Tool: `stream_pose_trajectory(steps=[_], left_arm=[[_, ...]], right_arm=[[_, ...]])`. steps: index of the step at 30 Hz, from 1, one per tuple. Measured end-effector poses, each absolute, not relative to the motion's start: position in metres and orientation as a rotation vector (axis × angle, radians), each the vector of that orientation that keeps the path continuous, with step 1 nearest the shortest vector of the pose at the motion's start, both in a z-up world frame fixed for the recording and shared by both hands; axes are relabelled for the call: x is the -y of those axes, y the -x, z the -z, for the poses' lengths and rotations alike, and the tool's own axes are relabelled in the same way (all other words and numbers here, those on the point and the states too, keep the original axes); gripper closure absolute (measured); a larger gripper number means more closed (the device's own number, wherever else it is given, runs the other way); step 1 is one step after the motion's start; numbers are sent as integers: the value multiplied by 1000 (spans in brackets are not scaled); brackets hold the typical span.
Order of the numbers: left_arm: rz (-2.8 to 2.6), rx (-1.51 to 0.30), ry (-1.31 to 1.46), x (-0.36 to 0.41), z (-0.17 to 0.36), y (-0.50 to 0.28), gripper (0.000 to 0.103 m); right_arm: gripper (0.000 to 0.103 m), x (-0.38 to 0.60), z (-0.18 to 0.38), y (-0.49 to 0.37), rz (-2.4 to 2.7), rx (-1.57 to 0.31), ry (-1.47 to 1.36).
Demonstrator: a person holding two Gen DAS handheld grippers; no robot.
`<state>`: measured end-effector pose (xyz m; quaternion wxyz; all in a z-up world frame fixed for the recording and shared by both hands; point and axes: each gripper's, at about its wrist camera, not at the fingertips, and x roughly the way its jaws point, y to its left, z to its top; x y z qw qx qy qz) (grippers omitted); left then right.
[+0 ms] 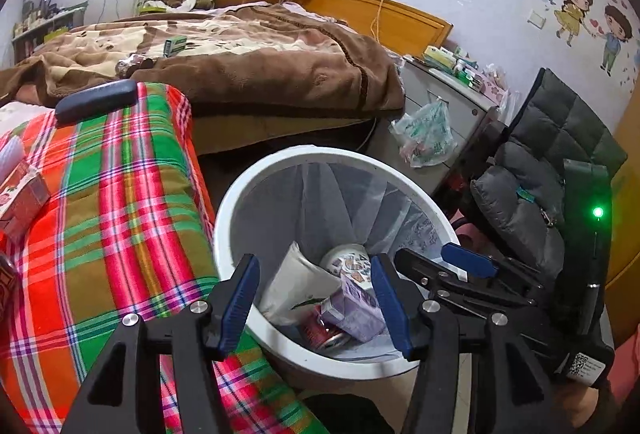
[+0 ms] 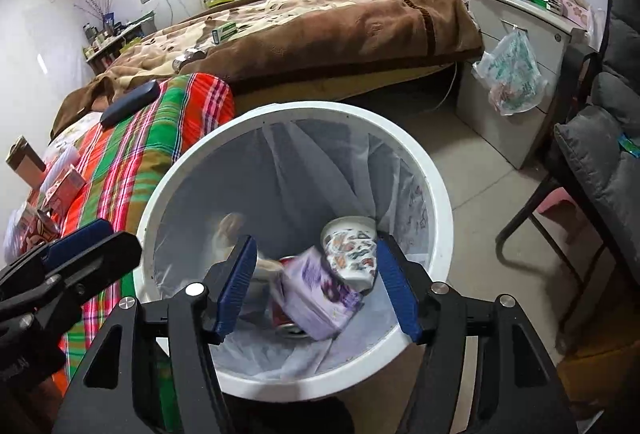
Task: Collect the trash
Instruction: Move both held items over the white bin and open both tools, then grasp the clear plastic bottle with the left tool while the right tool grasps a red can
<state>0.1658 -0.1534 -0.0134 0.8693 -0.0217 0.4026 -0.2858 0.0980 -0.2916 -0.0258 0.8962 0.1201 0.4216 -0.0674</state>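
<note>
Both the left gripper (image 1: 316, 298) and right gripper (image 2: 316, 282) gape wide, empty, above the upright white bin (image 2: 436, 202), whose purple carton (image 2: 320, 294) lies tilted, print unreadable.

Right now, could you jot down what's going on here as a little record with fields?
place: bedroom, beside a bed with a plaid cover
bin: white trash bin with a clear liner, on the floor
in the bin: patterned paper cup, purple packet, red can, white bag
left gripper: open, empty, over the bin
right gripper: open, empty, over the bin
still out: small boxes on the plaid cover, green box on the brown blanket
</note>
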Motion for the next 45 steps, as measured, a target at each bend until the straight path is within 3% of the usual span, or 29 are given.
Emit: stream_pose_trajectory(steps=[22, 27, 45], left_arm=[[434, -733, 98, 60, -19, -128, 45], [356, -701, 112, 25, -28, -122, 39], [61, -670, 243, -127, -34, -114, 36]], right_arm=[[39, 252, 5, -92, 27, -790, -292], [39, 229, 0, -96, -30, -780, -273], [39, 140, -4, -118, -219, -818, -226]])
